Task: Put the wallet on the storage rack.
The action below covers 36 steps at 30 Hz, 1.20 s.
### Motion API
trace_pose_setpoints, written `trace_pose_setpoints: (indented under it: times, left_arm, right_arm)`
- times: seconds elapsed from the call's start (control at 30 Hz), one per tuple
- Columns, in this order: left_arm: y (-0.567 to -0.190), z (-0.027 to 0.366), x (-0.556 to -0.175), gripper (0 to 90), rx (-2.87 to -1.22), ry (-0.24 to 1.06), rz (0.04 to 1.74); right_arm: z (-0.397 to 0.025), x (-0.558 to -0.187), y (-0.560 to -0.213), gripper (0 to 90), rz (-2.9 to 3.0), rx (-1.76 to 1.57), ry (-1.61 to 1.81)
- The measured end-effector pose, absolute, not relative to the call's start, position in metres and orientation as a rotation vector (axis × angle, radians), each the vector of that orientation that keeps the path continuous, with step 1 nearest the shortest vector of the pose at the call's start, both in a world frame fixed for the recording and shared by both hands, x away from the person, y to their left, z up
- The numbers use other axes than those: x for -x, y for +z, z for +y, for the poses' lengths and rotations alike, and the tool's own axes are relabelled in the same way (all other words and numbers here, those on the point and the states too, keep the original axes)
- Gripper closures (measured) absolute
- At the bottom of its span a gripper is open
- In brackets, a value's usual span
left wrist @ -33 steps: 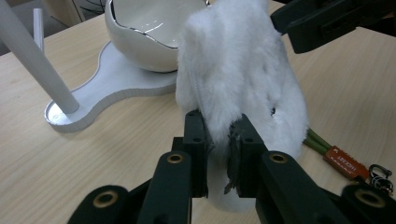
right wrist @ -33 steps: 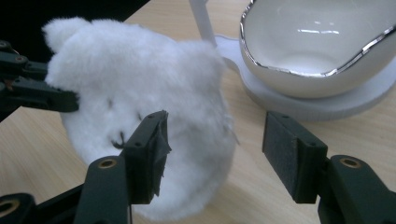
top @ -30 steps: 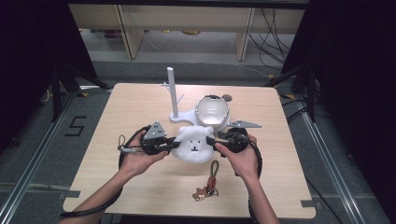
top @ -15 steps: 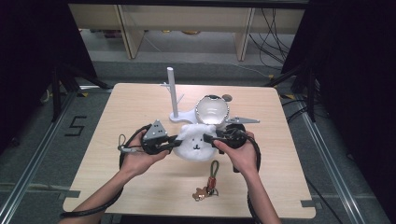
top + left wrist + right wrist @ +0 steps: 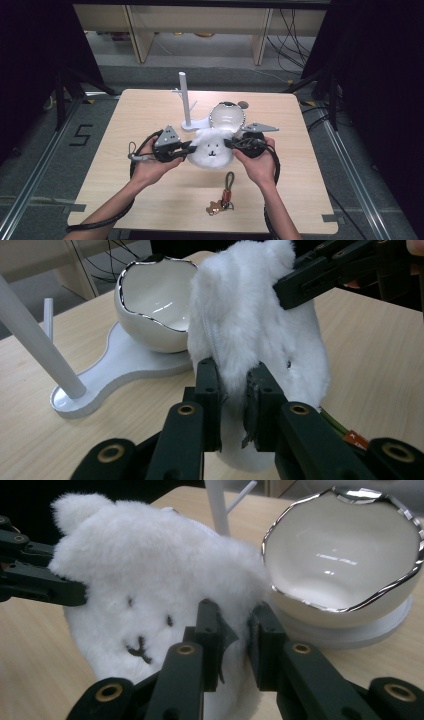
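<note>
Left gripper (image 5: 187,148) and right gripper (image 5: 229,143) each pinch a side of the plush pouch (image 5: 211,148), held mid-table just near of the egg dish (image 5: 227,116). Step: two-sided hold, probably lifting. Next likely needs steady, matched motion. Keychain (image 5: 223,192) lies nearer.

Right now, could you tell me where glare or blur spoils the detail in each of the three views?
High view: the surroundings fall into dark, and the white plush pouch is nearly blown out, its face just legible. Left gripper view: the egg-shaped bowl shows bright glints along its silver rim; the near jaws are soft. Right gripper view: reflections streak the bowl's inside, and the fur reads slightly soft.
</note>
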<state>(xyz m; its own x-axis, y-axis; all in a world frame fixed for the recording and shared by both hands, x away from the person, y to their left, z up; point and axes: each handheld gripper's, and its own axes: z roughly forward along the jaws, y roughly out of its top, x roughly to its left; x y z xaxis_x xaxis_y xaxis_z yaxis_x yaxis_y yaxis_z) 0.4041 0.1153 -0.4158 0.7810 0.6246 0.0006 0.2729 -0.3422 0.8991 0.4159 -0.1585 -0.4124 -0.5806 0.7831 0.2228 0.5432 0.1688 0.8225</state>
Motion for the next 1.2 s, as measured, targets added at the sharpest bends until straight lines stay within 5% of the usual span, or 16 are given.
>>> trace_pose_setpoints:
  times: [0.2,0.5,1.2]
  left_arm:
    - [-0.412,0.118,-0.41,70.4,-1.884,0.485,0.675]
    - [-0.411,0.136,-0.407,44.4,-1.828,0.539,0.713]
    - [-0.48,0.217,-0.354,39.3,-1.787,0.6,0.974]
  right_arm:
    - [-0.156,-0.411,-0.407,79.8,2.092,-1.151,1.365]
    - [-0.157,-0.41,-0.396,80.9,1.945,-1.06,1.331]
    - [-0.168,-0.427,-0.378,80.8,1.865,-1.085,1.316]
